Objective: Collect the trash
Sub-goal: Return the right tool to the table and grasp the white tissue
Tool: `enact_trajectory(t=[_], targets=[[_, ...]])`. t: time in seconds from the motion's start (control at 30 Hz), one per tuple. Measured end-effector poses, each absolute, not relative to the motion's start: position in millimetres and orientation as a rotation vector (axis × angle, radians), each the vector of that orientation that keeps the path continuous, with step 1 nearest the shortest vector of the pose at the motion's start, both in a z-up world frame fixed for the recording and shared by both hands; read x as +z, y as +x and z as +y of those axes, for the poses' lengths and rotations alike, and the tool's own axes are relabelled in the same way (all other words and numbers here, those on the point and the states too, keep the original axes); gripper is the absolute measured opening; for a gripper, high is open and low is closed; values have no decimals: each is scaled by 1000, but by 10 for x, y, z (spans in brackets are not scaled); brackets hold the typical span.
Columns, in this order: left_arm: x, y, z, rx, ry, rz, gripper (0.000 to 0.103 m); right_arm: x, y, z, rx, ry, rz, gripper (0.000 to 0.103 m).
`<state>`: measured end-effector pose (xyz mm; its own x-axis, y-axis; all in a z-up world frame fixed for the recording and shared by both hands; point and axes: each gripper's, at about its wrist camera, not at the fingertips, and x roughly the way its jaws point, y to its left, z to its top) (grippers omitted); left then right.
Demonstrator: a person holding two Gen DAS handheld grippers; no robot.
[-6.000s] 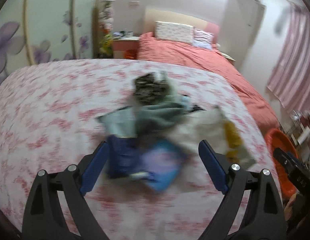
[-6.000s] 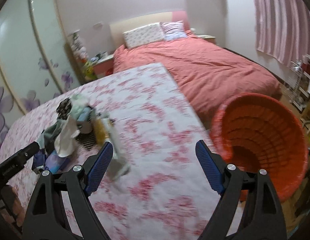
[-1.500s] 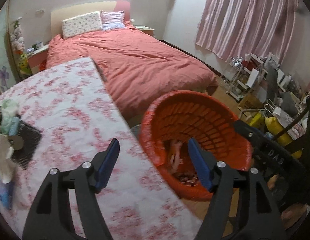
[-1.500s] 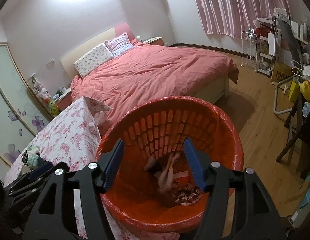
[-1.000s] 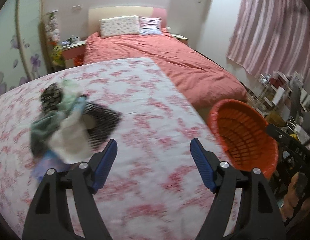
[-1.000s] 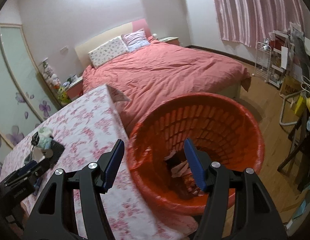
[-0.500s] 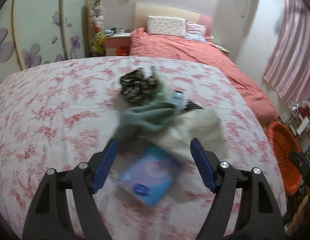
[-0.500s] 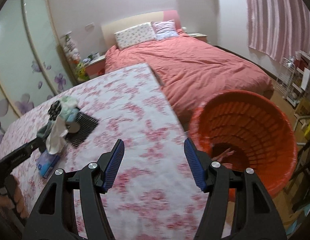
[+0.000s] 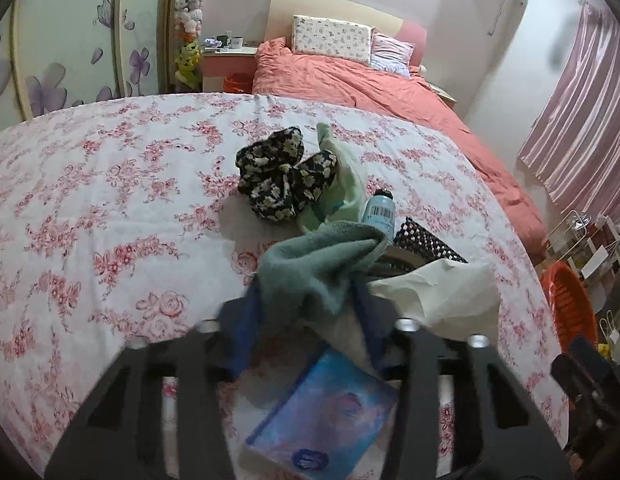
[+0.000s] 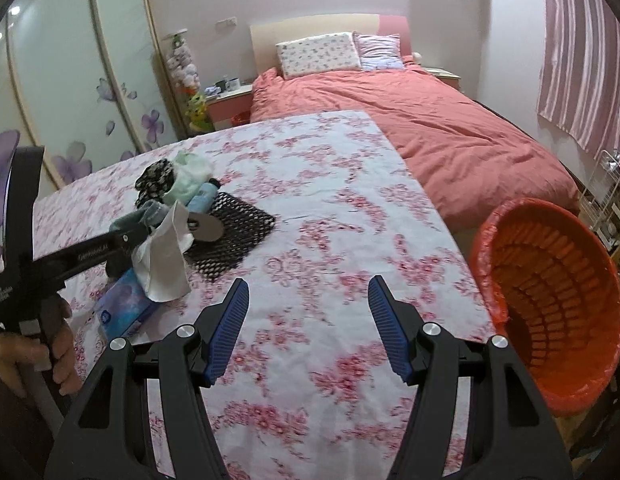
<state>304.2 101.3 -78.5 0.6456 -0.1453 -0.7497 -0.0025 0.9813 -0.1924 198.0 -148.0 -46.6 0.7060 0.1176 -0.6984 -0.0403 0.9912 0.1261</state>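
Observation:
A pile of trash lies on the floral cloth [image 9: 110,208]. In the left wrist view my left gripper [image 9: 306,312] is closed around a teal-grey cloth [image 9: 318,260]. Around it lie a black floral rag [image 9: 282,180], a pale green bag [image 9: 342,188], a blue bottle [image 9: 380,210], a black mesh mat [image 9: 426,242], white paper [image 9: 438,292] and a blue tissue pack [image 9: 326,416]. In the right wrist view my right gripper [image 10: 308,320] is open and empty over bare cloth, right of the pile [image 10: 170,216]. The orange basket [image 10: 550,300] stands at the right, off the surface's edge.
A bed with a salmon cover [image 10: 430,120] lies beyond the surface. A nightstand [image 9: 226,64] and sliding wardrobe doors [image 10: 70,80] stand at the back left. Pink curtains [image 10: 582,60] and a wire rack [image 10: 606,200] are at the right.
My left gripper has swung from the basket back to the pile, come down and closed on the teal-grey cloth. My right gripper has left the basket and now hovers over the cloth.

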Motion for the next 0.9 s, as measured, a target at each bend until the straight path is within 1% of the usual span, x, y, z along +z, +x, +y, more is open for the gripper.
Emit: enact_trajectory(t=[0.1, 0.17, 0.53, 0.6, 0.83, 0.87, 0.9], targets=[[-744, 2979, 1103, -78, -182, 853, 20, -480, 2008, -1378, 109, 96, 788, 62], [-707, 2913, 1200, -61, -180, 840, 18, -477, 2024, -1292, 130, 92, 788, 62], [-570, 2552, 1864, 52, -168, 793, 17, -382, 2168, -740, 210, 59, 746, 62], [-584, 2516, 1958, 63, -176, 796, 17, -389, 2251, -674, 198, 55, 738, 66], [-668, 2454, 2135, 74, -201, 809, 17, -513, 2489, -677, 186, 84, 781, 66], [-677, 2451, 2143, 73, -204, 810, 17, -532, 2507, -671, 193, 81, 791, 65], [-680, 2455, 2142, 71, -205, 811, 17, -547, 2511, -671, 202, 83, 800, 57]])
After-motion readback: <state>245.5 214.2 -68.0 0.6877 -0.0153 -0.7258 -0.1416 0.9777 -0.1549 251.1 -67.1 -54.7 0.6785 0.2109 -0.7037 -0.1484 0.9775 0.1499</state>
